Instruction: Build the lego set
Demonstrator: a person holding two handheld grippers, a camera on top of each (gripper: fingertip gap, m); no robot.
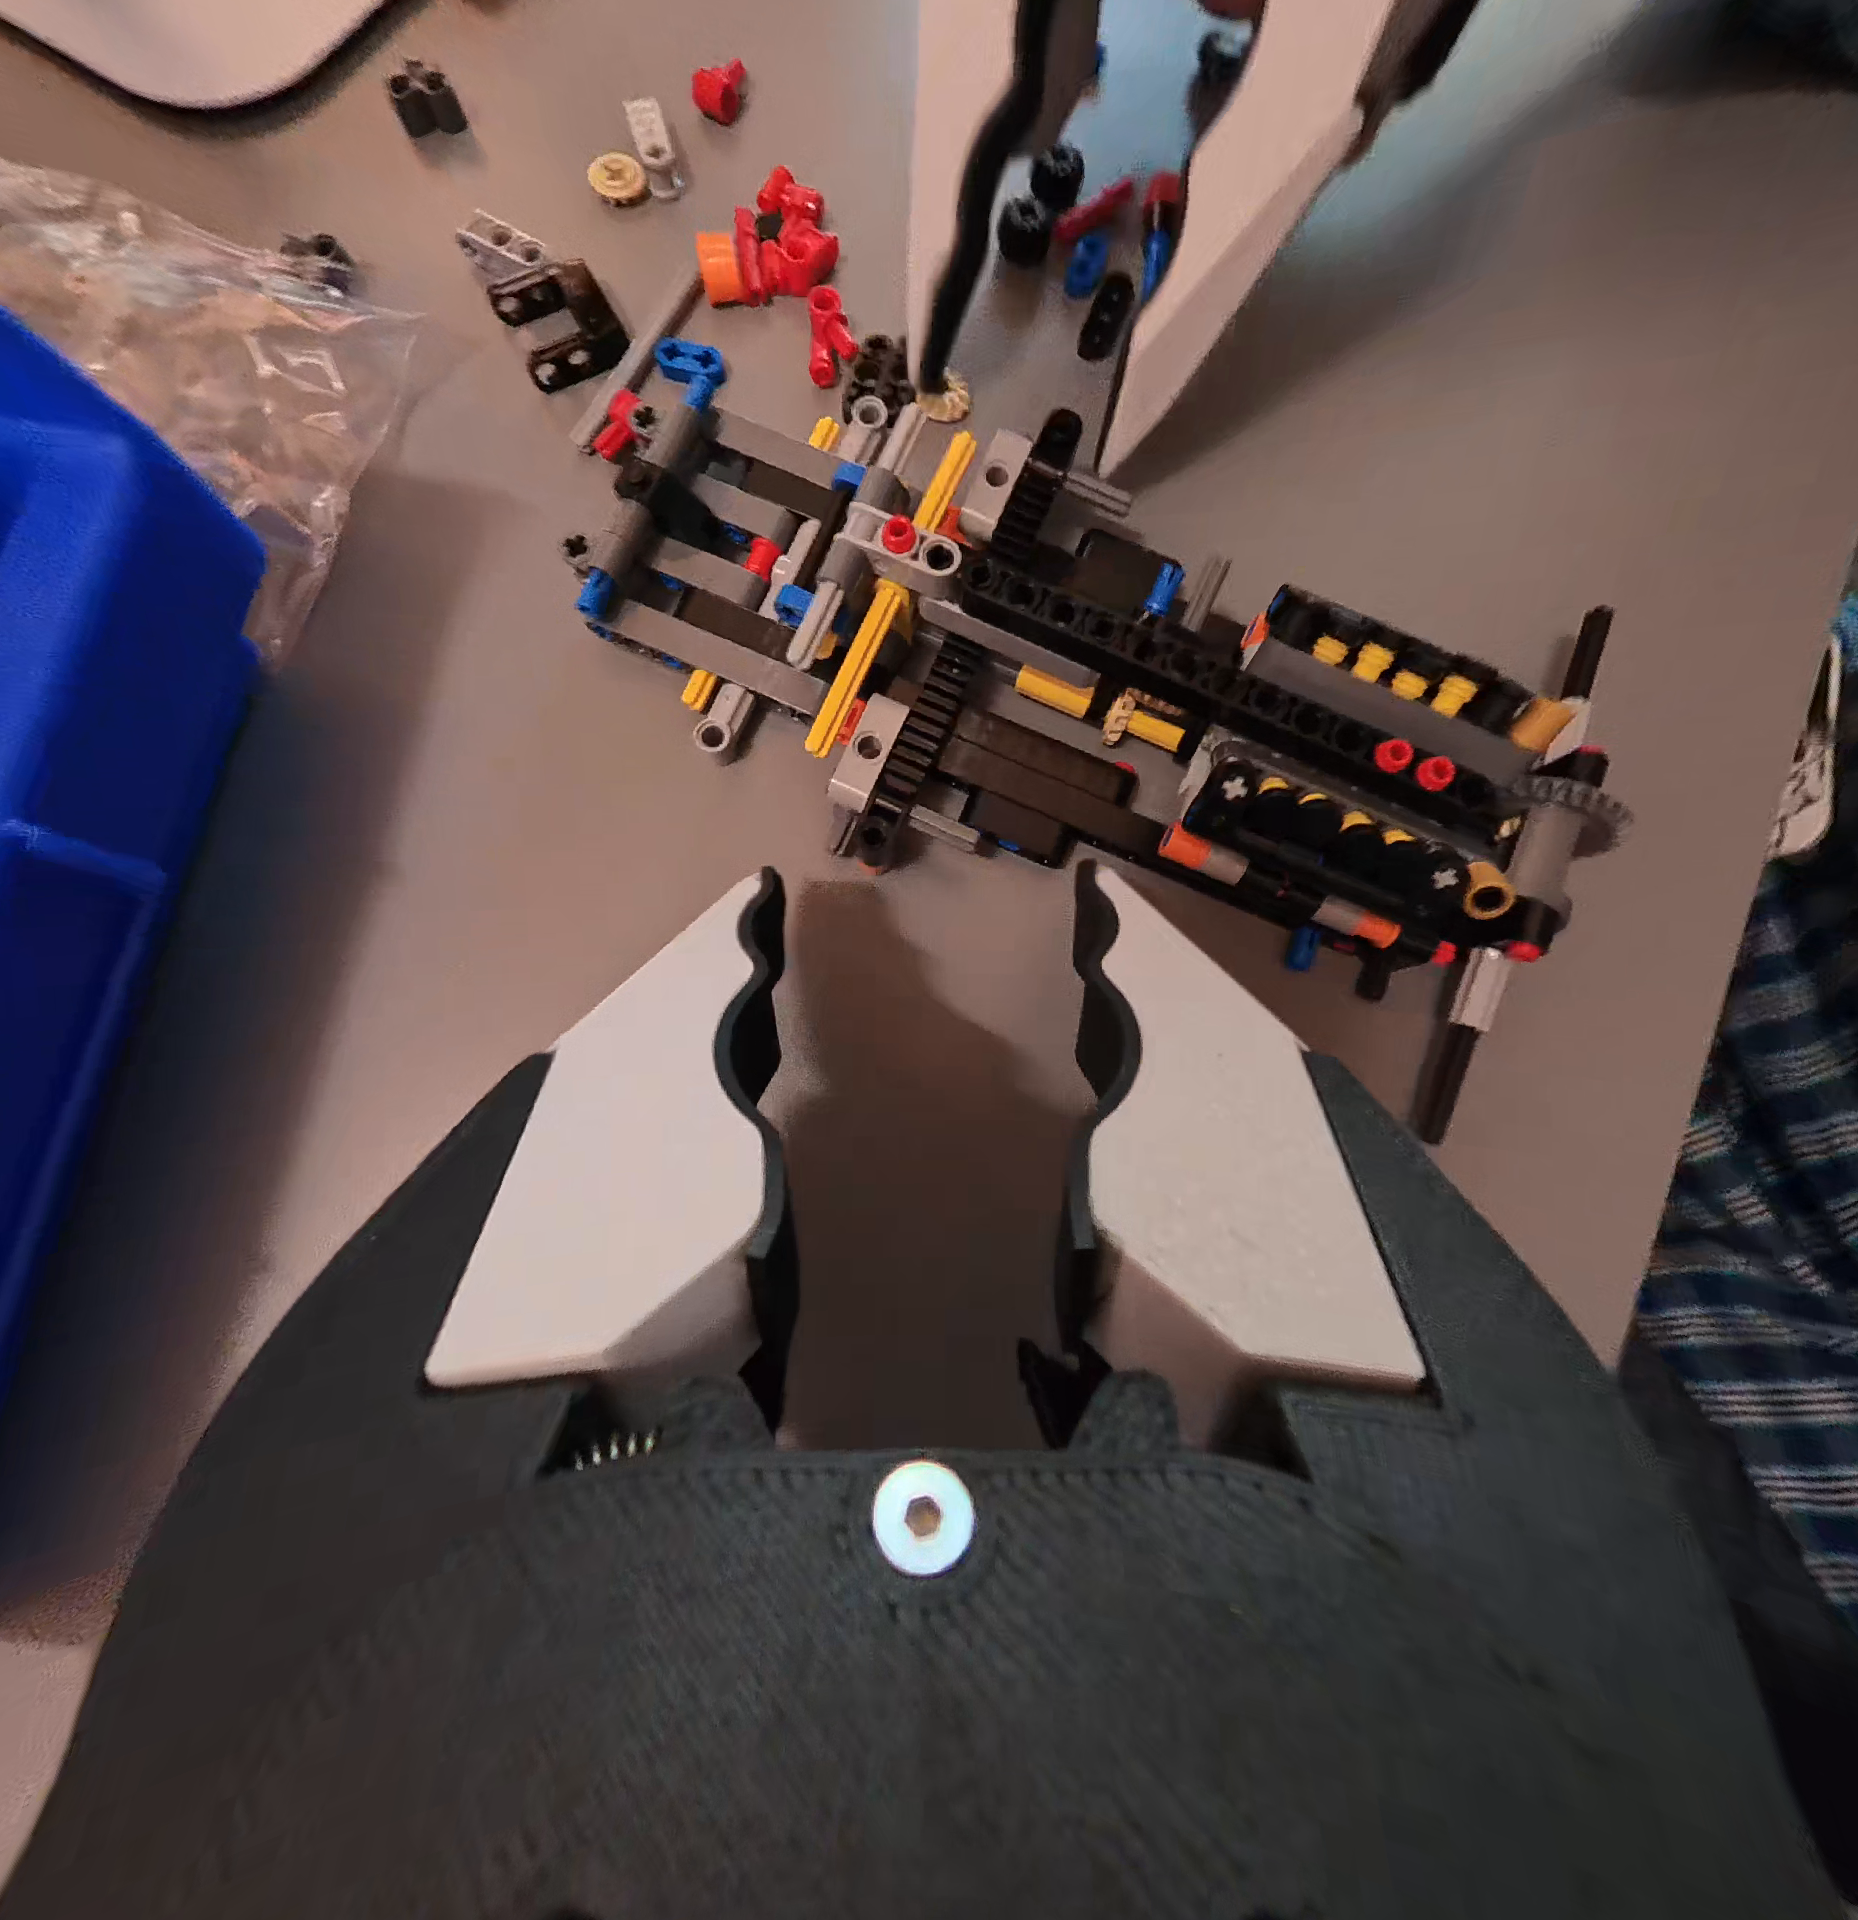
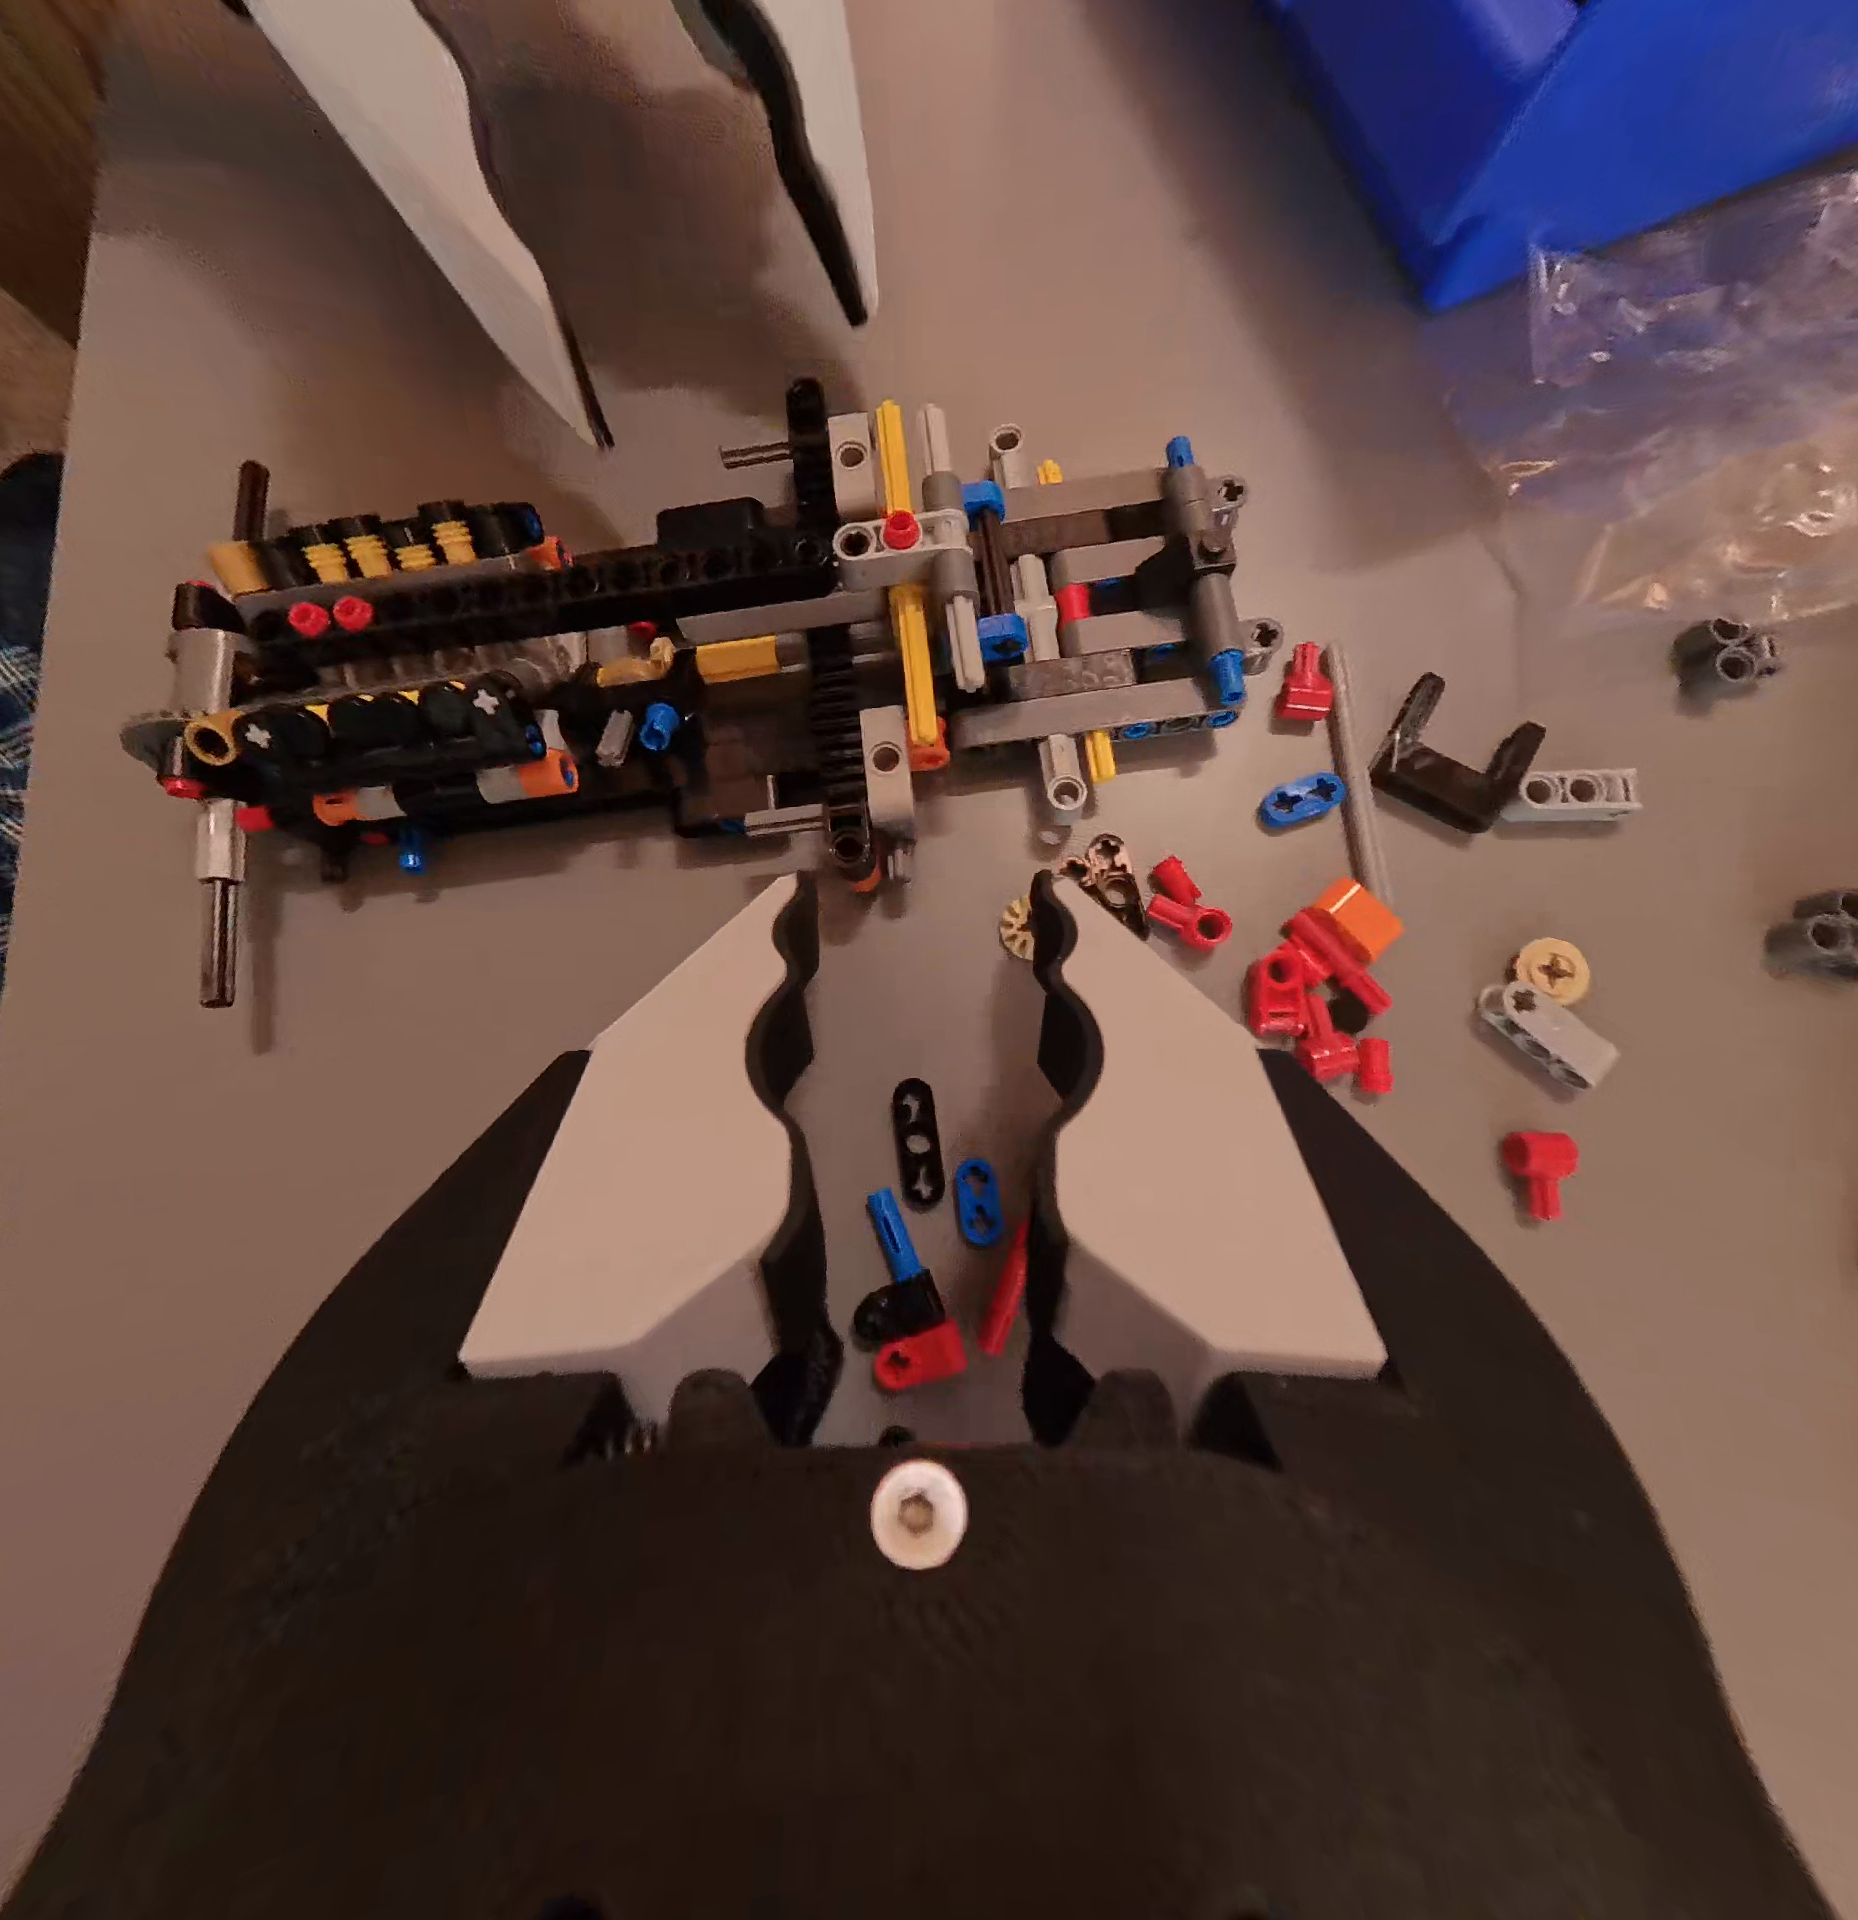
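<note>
A long, part-built lego model (image 1: 1060, 665) of black, grey and yellow beams lies flat on the grey table; it also shows in the right wrist view (image 2: 717, 623). My left gripper (image 1: 925, 894) is open and empty, its tips just short of the model's near side. My right gripper (image 2: 920, 899) is open and empty on the opposite side, its tips next to the model's black gear rack (image 2: 831, 665). A small tan gear (image 2: 1018, 925) lies against its right fingertip. Each gripper shows across the model in the other's view: right (image 1: 1018, 416), left (image 2: 727, 384).
Loose pieces lie scattered: a red and orange cluster (image 2: 1320, 987), black, blue and red bits (image 2: 925, 1226) between my right fingers, black angled beams (image 2: 1455, 769), grey connectors (image 2: 1829, 935). A blue bin (image 2: 1590, 114) and a clear plastic bag (image 2: 1714, 416) sit at one end. A plaid-clothed person (image 1: 1798, 1247) is beside the table.
</note>
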